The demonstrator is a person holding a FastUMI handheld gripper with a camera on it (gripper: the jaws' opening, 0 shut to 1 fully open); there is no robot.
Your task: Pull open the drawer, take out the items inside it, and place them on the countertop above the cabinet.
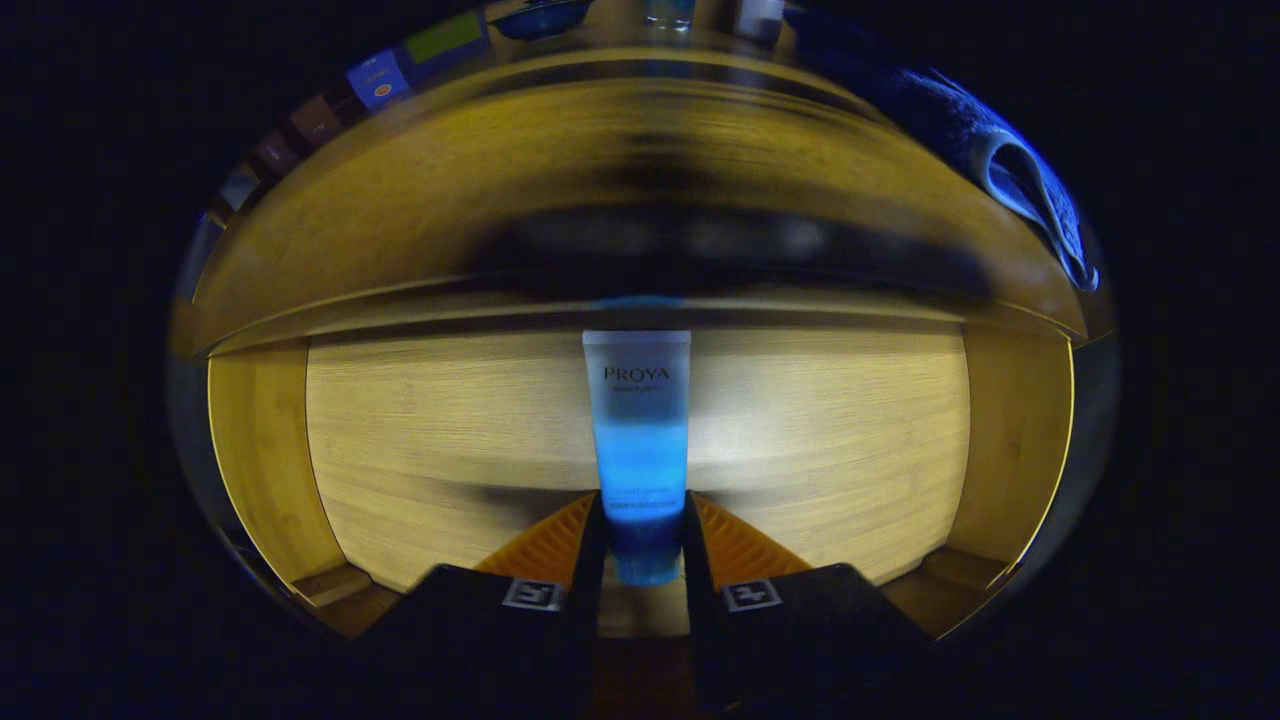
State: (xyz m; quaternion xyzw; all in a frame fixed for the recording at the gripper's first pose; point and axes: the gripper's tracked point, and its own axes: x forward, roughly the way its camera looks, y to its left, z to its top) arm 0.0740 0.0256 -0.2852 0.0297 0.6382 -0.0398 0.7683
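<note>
1. Gripper (642, 535) sits at the bottom centre of the frame, its two fingers (590, 545) closed in on the cap end of a tube (640, 440); both fingers look to be touching the tube's sides, so I judge it clamped.
2. Tube lies flat on the drawer floor (450, 430), in the middle of the frame, running straight ahead from between the fingers toward the back; its far end is pale and its near end, with the cap, is blue.
3. Drawer stands pulled open, its side walls (255, 450) showing at the left and right of the frame.
4. Above the drawer, across the upper half of the frame, runs the wooden cabinet front (400, 200), motion-blurred, with a dark band that may be a handle; I cannot tell.
5. Upper right of the frame holds a blue cloth (1000, 160).
6. Handling, as a judgement: the tube is probably light, soft-walled and a little slick. A grip near the stiffer cap end should hold better than a squeeze on the soft middle, which could deform or slip.
</note>
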